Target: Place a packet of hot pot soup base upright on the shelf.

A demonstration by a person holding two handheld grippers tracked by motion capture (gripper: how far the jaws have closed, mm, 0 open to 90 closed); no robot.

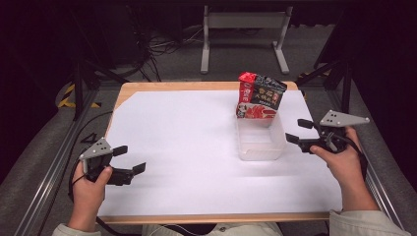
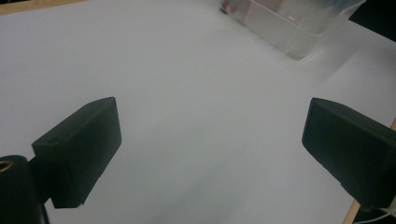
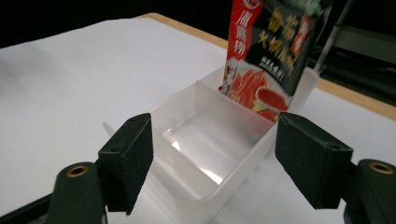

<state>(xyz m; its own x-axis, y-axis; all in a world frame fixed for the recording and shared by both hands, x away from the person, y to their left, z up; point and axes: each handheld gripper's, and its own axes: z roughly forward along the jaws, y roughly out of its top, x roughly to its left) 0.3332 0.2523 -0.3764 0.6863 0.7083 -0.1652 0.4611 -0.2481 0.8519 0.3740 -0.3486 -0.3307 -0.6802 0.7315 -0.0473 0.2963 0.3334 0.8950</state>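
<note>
Right gripper (image 1: 299, 131): jaws apart, nearing the bin (image 1: 260, 139)'s right wall — should close squarely on it; sachet (image 1: 259, 96) standing at its far end
Left gripper (image 1: 130, 160): jaws apart, idling near the desk's left edge

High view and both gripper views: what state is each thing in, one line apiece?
Left hand-held gripper: open, holds nothing, above the white sheet.
Right hand-held gripper: open, holds nothing, beside the clear bin.
Clear bin: upright, divided; near compartment bare.
Red and black packet: upright in the bin's far compartment.
</note>
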